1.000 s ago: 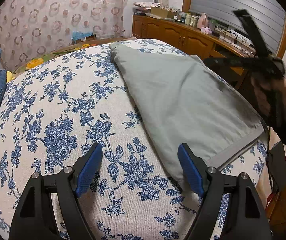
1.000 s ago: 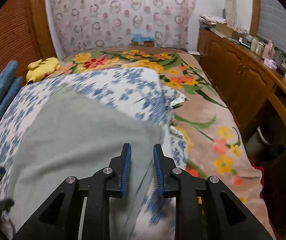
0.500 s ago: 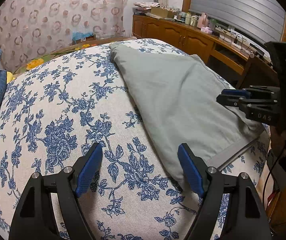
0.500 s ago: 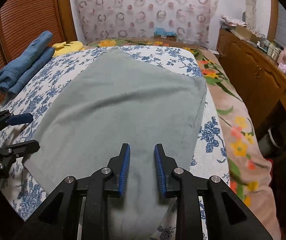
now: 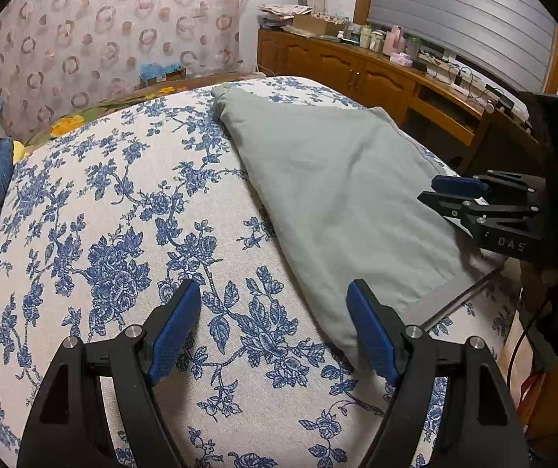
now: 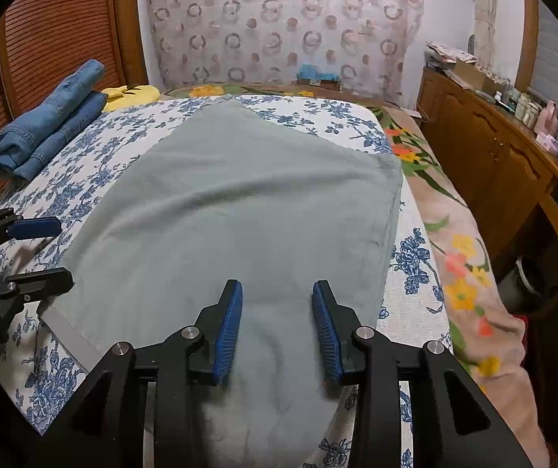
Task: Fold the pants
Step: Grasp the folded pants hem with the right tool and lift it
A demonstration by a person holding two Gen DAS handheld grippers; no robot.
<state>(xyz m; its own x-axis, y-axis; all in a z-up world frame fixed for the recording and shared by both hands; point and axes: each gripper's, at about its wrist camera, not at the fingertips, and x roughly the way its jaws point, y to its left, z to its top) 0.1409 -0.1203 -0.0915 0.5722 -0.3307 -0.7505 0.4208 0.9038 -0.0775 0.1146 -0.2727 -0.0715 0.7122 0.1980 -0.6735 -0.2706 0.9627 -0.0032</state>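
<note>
- The grey-green pants [image 6: 224, 210] lie spread flat on a bed covered by a white sheet with blue flowers [image 5: 130, 210], reaching from the near edge toward the far end.
- In the right wrist view the pants fill the middle of the sheet, with the waistband [image 6: 70, 335] running along the near left edge.
- The right tool [image 6: 277, 323] hangs over the near part of the pants; its jaws are opening, the blue pads stand apart, and cloth lies below and between them without being pinched.
- The left tool [image 5: 275, 327] stands wide, its pads well apart over the flowered sheet at the left border of the pants; its right pad sits just beside the near corner of the cloth, gripping nothing.
- Each tool shows in the other's view: the right one at the right edge of the left wrist view, above the waistband end of the pants.
- Folded blue jeans [image 6: 48, 124] lie at the far left of the bed, with a yellow soft toy [image 6: 132, 95] just beside them.
- A floral blanket [image 6: 462, 269] covers the right side of the bed, beyond the sheet.
- A wooden cabinet [image 6: 486, 156] carrying bottles and boxes runs along the right wall.
</note>
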